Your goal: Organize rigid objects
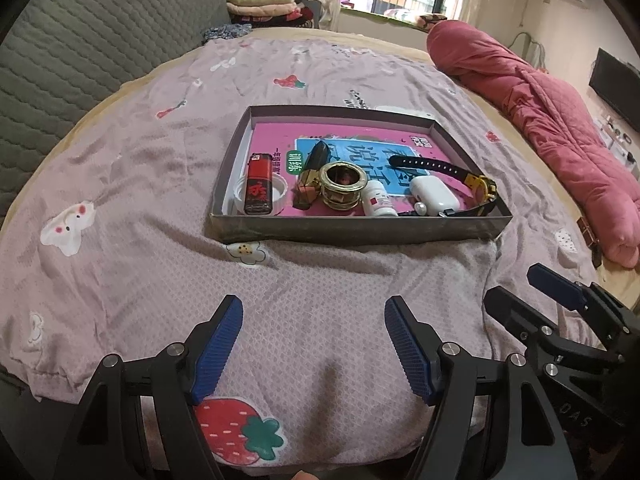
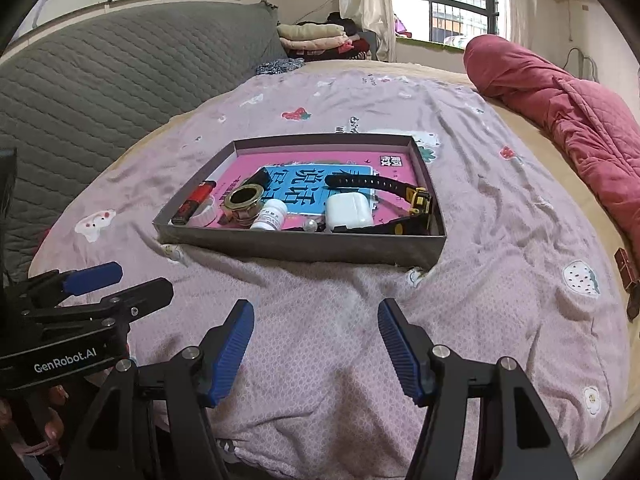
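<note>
A shallow grey box (image 1: 352,230) (image 2: 304,246) with a pink printed bottom lies on the bed. In it are a red lighter (image 1: 258,184) (image 2: 197,201) on a white lid (image 1: 282,191), a gold ring-shaped holder (image 1: 341,185) (image 2: 243,201), a small white bottle (image 1: 378,200) (image 2: 271,216), a white earbud case (image 1: 434,196) (image 2: 347,210), a pearl bead (image 2: 310,225) and a black and gold watch (image 1: 460,178) (image 2: 400,194). My left gripper (image 1: 314,350) and right gripper (image 2: 316,354) are open and empty, held over the sheet in front of the box.
The pink-grey sheet (image 1: 140,200) with strawberry prints covers the bed. A rolled red quilt (image 1: 560,120) (image 2: 568,108) lies along the right. A grey quilted headboard (image 1: 80,40) is at the left. A small brown box (image 2: 626,272) sits at the right bed edge.
</note>
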`<state>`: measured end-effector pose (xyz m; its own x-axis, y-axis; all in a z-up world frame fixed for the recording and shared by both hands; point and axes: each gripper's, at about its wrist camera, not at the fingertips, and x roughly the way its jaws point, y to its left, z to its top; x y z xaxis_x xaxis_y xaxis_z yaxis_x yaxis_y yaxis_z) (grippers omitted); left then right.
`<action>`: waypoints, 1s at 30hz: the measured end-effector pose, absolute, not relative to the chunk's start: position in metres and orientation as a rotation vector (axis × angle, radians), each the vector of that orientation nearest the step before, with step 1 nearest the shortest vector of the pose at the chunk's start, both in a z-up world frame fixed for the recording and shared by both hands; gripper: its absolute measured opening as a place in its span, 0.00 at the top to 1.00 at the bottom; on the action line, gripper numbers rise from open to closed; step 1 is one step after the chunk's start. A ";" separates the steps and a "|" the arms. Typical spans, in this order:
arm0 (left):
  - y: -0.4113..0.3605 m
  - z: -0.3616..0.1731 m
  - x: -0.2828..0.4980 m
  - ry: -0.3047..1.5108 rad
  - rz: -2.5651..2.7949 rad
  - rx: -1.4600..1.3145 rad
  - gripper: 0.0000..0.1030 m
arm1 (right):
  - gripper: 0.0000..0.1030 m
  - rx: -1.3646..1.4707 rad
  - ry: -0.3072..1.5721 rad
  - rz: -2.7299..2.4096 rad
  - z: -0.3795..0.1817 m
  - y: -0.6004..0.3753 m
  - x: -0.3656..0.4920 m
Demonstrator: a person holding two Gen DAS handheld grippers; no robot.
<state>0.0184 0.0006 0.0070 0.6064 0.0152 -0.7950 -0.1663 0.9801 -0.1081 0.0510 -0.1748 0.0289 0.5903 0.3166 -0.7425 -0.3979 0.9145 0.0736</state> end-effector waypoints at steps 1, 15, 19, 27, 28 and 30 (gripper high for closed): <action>0.001 0.006 0.019 0.919 0.104 -0.180 0.27 | 0.38 -0.103 0.843 0.417 0.029 -0.175 0.051; 0.004 -0.002 0.023 0.939 0.099 -0.189 0.27 | 0.38 -0.112 0.861 0.403 0.024 -0.176 0.054; 0.006 -0.001 0.024 0.936 0.101 -0.196 0.27 | 0.38 -0.112 0.863 0.397 0.023 -0.176 0.055; 0.006 0.000 0.024 0.931 0.105 -0.191 0.27 | 0.38 -0.110 0.862 0.393 0.024 -0.177 0.055; 0.006 -0.001 0.024 0.932 0.105 -0.191 0.27 | 0.38 -0.110 0.859 0.393 0.025 -0.178 0.054; 0.006 0.000 0.024 0.933 0.105 -0.191 0.27 | 0.38 -0.109 0.856 0.392 0.026 -0.178 0.054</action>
<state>0.0238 0.0063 -0.0003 0.5917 0.0077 -0.8061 -0.1724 0.9780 -0.1172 0.0543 -0.1782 0.0255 0.5890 0.2925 -0.7533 -0.3792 0.9232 0.0620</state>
